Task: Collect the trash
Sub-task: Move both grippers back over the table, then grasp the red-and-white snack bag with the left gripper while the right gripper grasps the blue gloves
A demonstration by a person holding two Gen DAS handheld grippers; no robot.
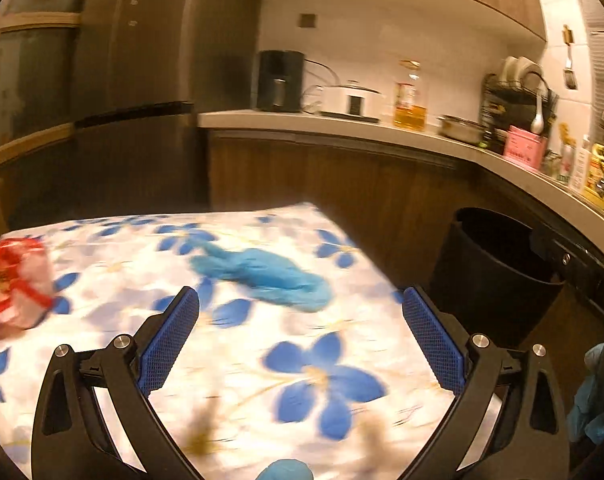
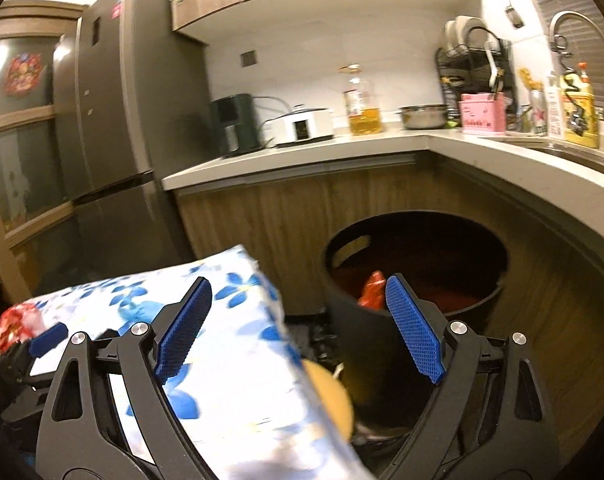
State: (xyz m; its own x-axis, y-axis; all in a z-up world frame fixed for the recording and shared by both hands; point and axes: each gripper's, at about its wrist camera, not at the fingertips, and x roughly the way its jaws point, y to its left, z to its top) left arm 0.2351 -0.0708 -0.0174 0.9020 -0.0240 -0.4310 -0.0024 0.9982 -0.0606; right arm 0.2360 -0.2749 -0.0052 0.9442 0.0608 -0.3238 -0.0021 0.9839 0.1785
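Both claws are spread wide and hold nothing: the left gripper (image 1: 300,298) hovers over a flowered tablecloth (image 1: 342,380), the right gripper (image 2: 298,290) beside the table's edge. Beyond the left claw lies a crumpled blue bag (image 1: 261,274), with a red-and-white wrapper (image 1: 15,280) at the table's left edge. Farther off, a red wrapper (image 2: 373,290) sits inside the black bin (image 2: 382,340) below the kitchen counter (image 2: 342,152).

- We see a floral cloth (image 1: 229,364) over the table, soft and matt.
- Our gripper pads (image 1: 169,340) look like blue, finely gridded plastic on glossy black arms.
- The bin (image 2: 366,340) is matt black plastic.
- The fridge (image 2: 137,120) looks like brushed metal; the cabinet fronts (image 2: 285,216) look like wood grain.
- The crumpled blue piece (image 1: 261,276) is too blurred for us to tell its material.
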